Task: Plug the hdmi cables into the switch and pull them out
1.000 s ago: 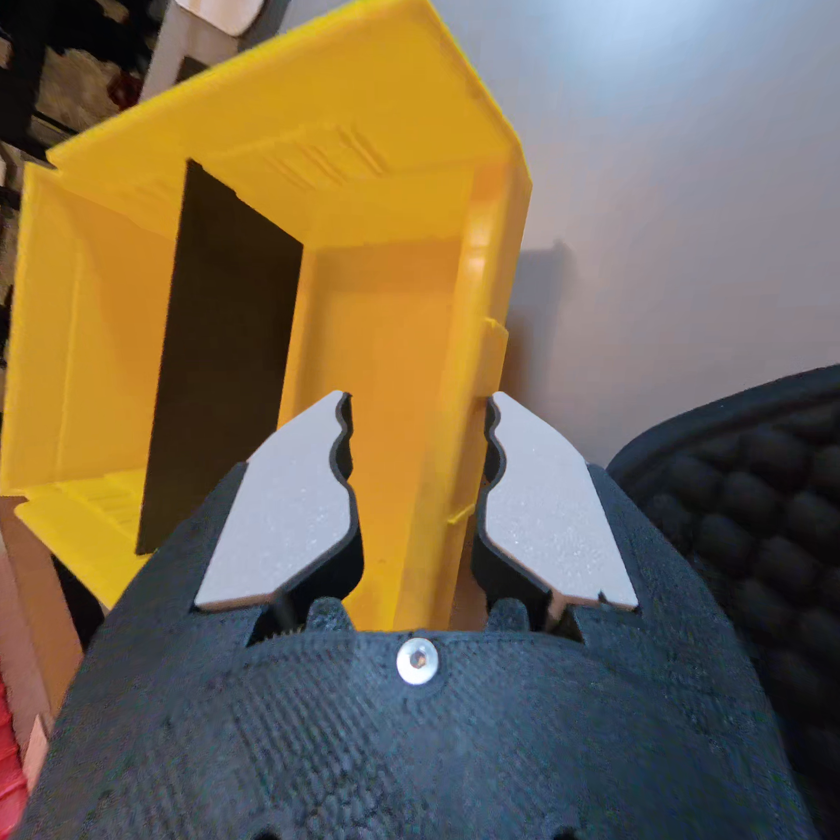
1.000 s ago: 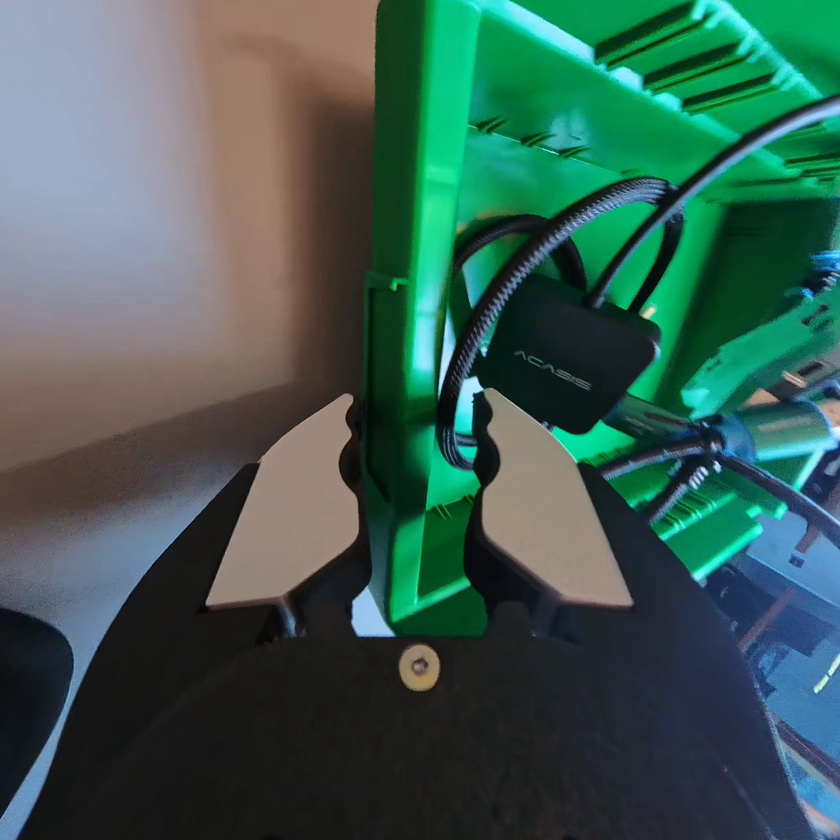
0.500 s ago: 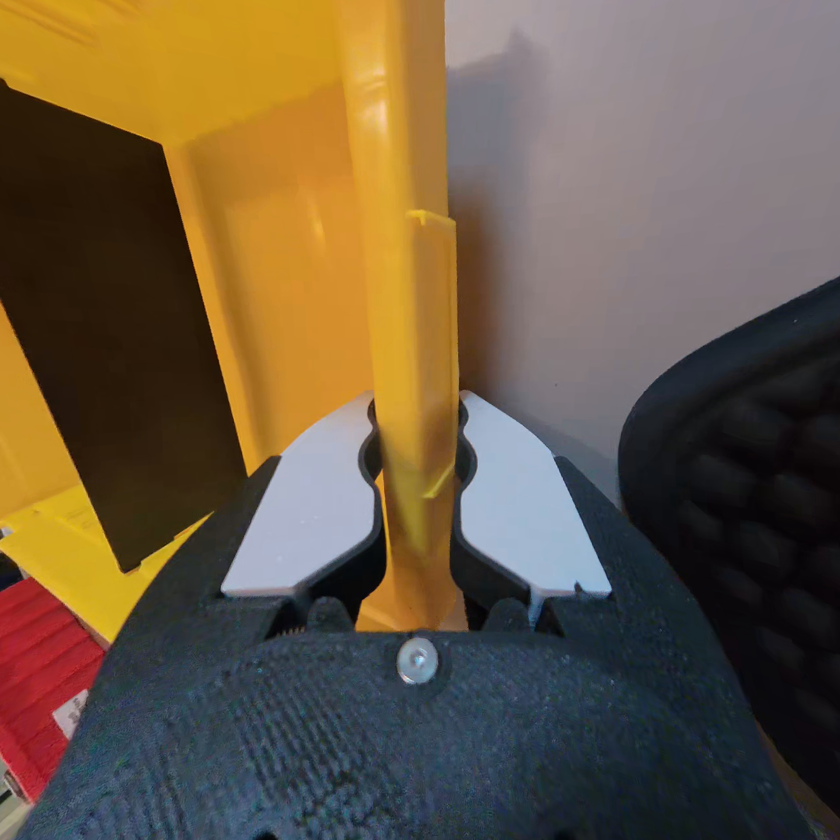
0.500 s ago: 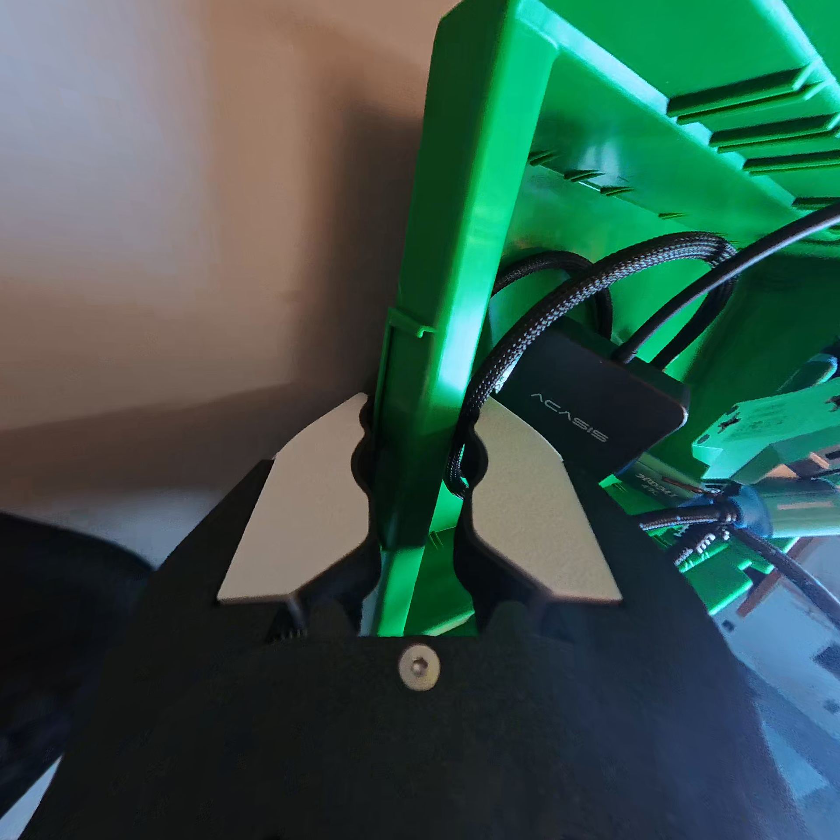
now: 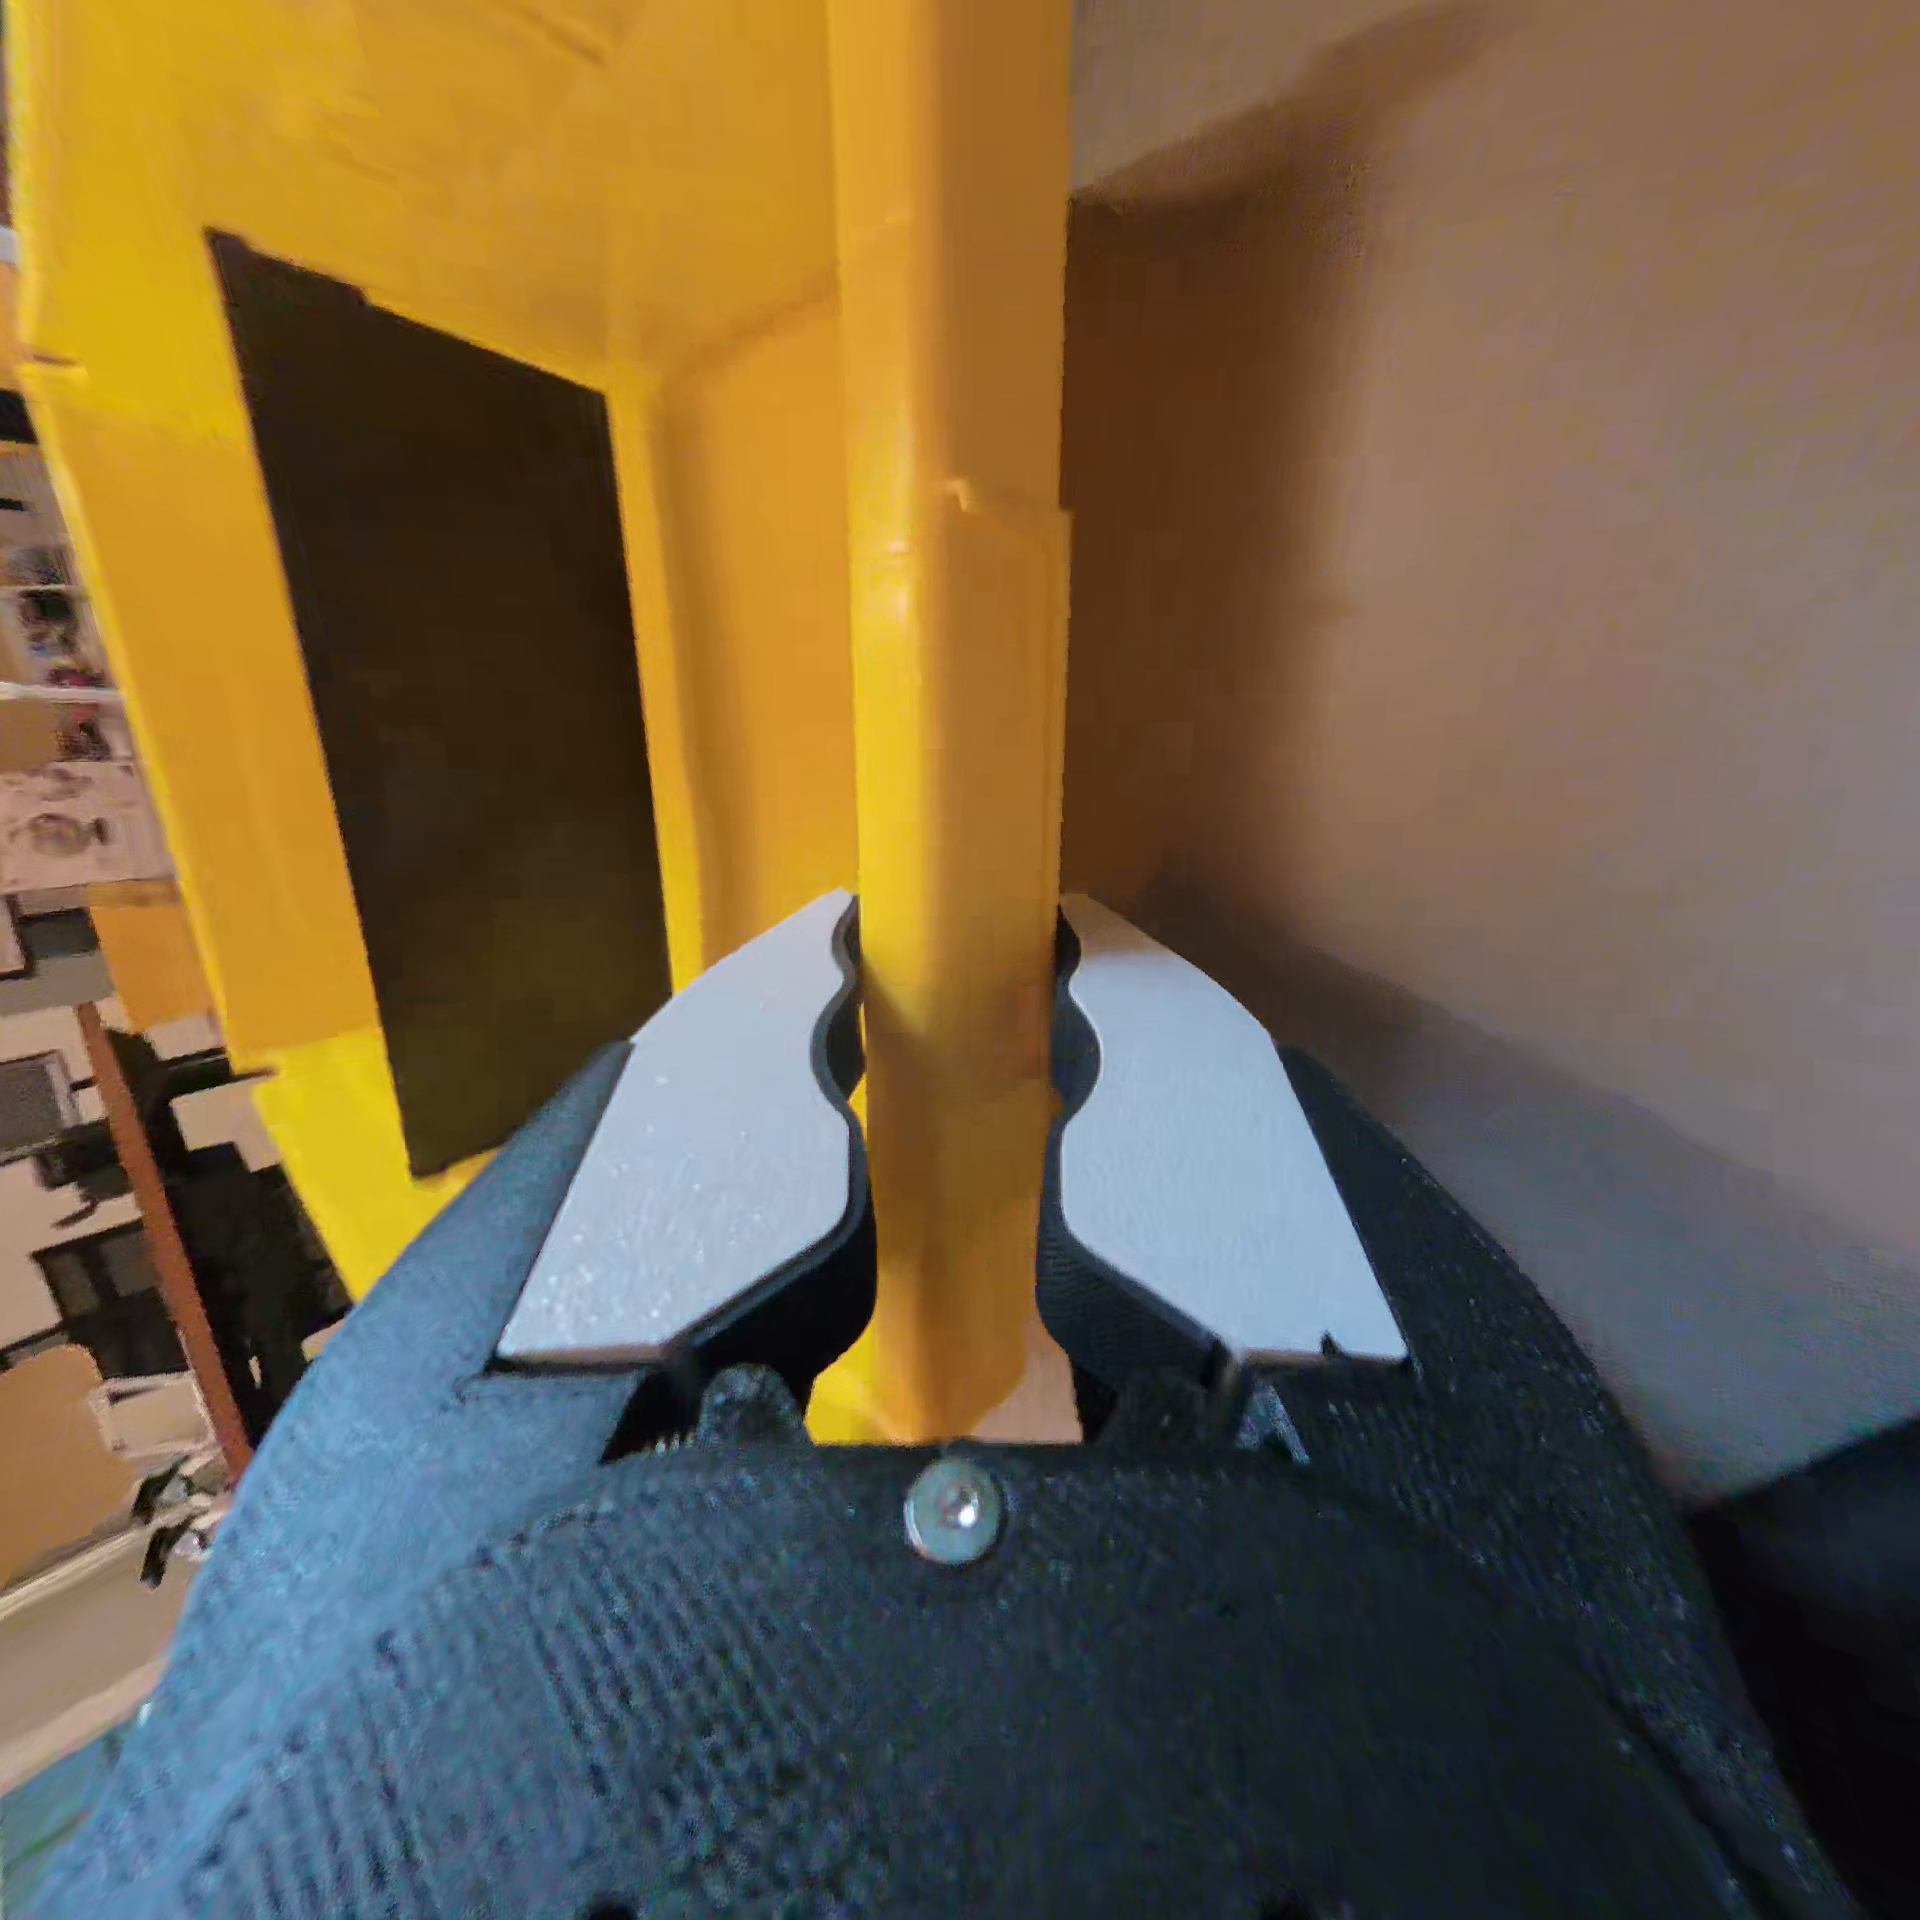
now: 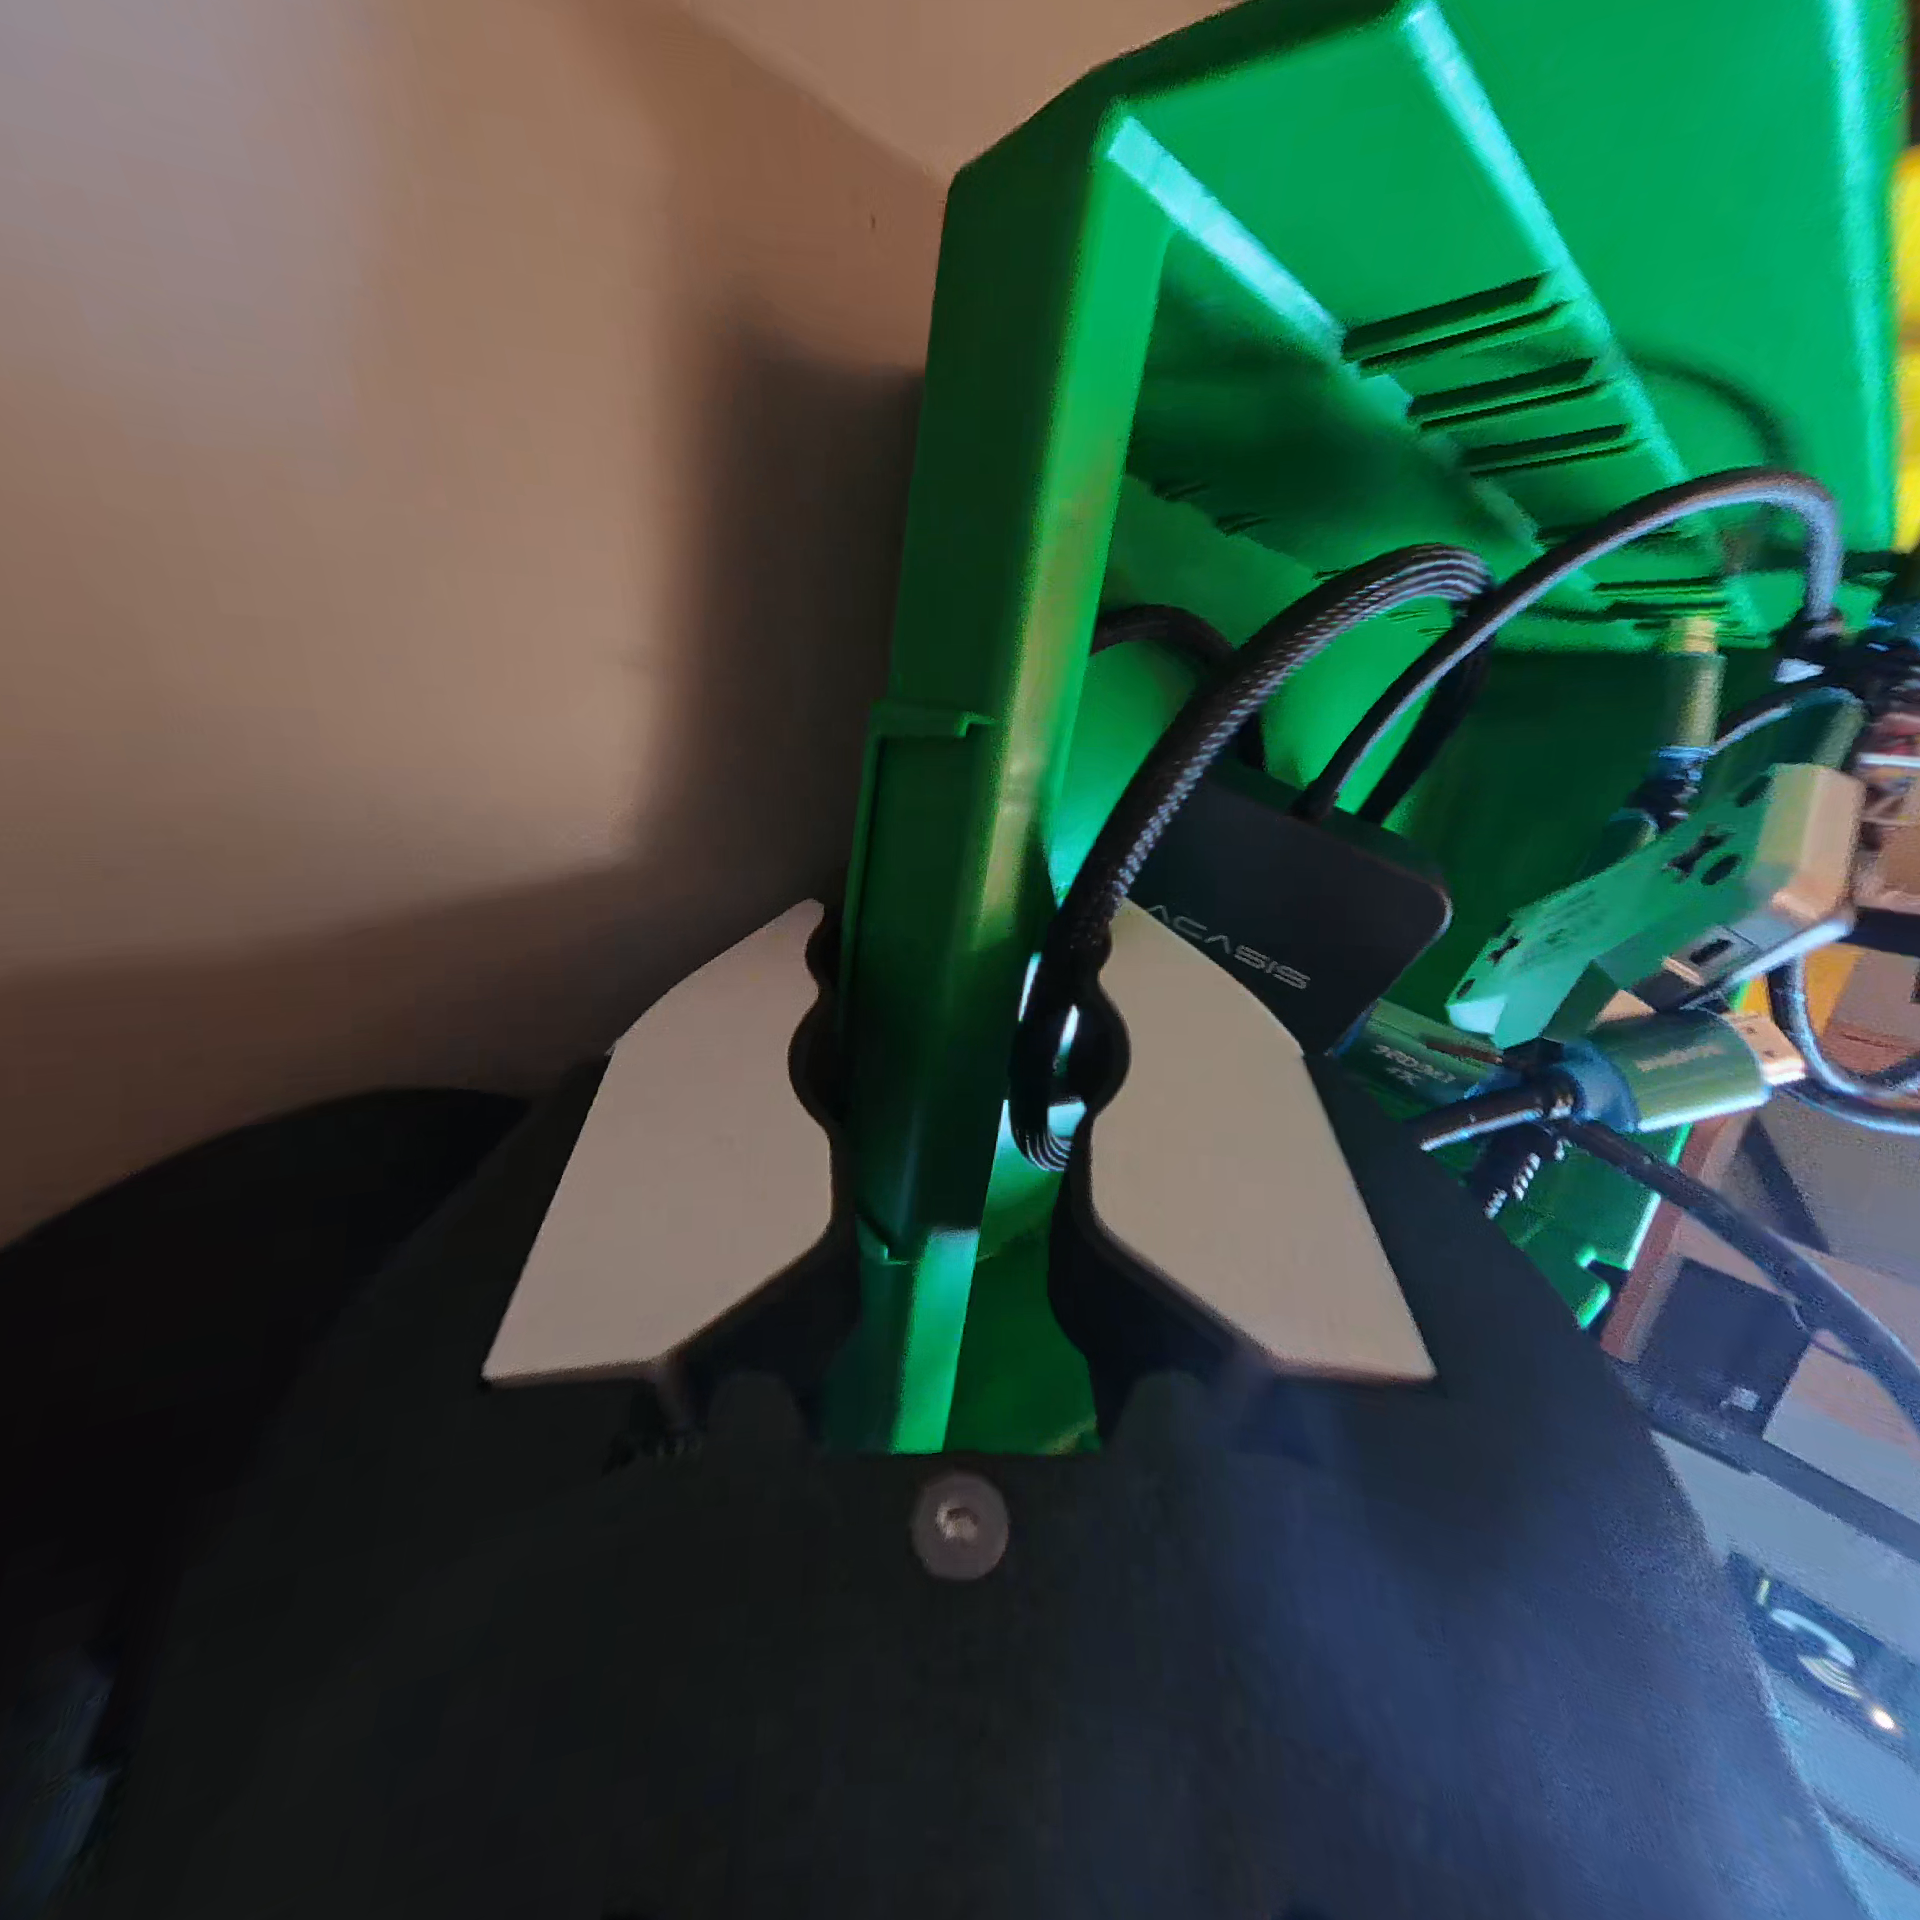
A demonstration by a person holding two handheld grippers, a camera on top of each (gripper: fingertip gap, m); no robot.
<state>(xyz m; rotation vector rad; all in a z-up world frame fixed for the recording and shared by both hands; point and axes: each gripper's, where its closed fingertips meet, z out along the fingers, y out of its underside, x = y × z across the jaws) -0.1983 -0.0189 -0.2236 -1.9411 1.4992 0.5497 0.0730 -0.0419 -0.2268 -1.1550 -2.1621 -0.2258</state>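
My left gripper (image 5: 956,925) is shut on the side wall of a yellow bin (image 5: 951,582) and holds it tipped; a dark flat panel (image 5: 447,707) lies inside it. My right gripper (image 6: 961,935) is shut on the side wall of a green bin (image 6: 997,644), also tipped. A black switch box (image 6: 1299,925) sits in the green bin with braided black cables (image 6: 1195,790) looped around it. Green-shelled HDMI plugs (image 6: 1683,1070) and a pale green adapter (image 6: 1662,914) hang at the bin's open side. One cable loop lies against my right finger.
A plain beige wall (image 5: 1507,571) is right of the yellow bin and left of the green bin (image 6: 364,520). A black padded object (image 6: 260,1174) sits low on the left in the right wrist view. Cluttered shelves (image 5: 62,727) show at far left. The grippers' ends are close to 30 cm from one another.
Both grippers went from open around the bin walls to shut on them. Both bins have been lifted and tipped, and the green bin's cables and plugs have slid toward its open side.
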